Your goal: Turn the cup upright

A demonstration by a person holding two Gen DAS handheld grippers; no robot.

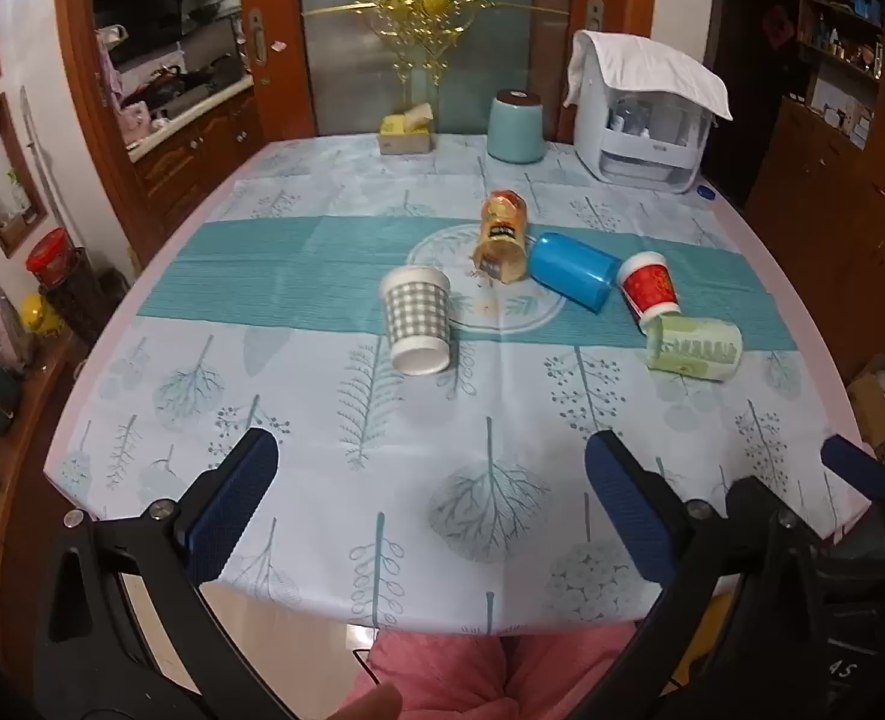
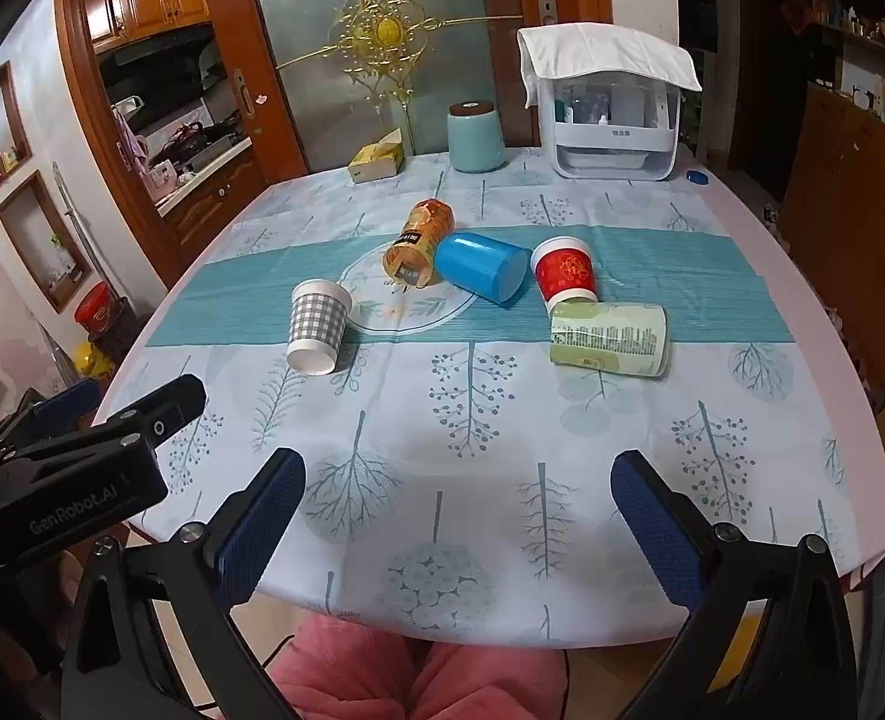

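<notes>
Several cups lie on their sides on the teal band of the tablecloth: a grey checked paper cup (image 1: 416,324) (image 2: 318,326), an orange clear cup (image 1: 503,237) (image 2: 419,243), a blue cup (image 1: 573,270) (image 2: 483,267), a red paper cup (image 1: 648,291) (image 2: 564,276) and a pale green cup (image 1: 695,348) (image 2: 610,339). My left gripper (image 1: 432,462) is open and empty above the table's near edge. My right gripper (image 2: 459,483) is open and empty, also near the front edge, well short of the cups.
At the table's far end stand a teal canister (image 1: 516,125) (image 2: 476,136), a yellow box (image 1: 405,131) (image 2: 376,159) and a white appliance under a cloth (image 1: 646,114) (image 2: 613,114). Wooden cabinets stand left and right. Pink-clad legs (image 2: 418,678) show below the table edge.
</notes>
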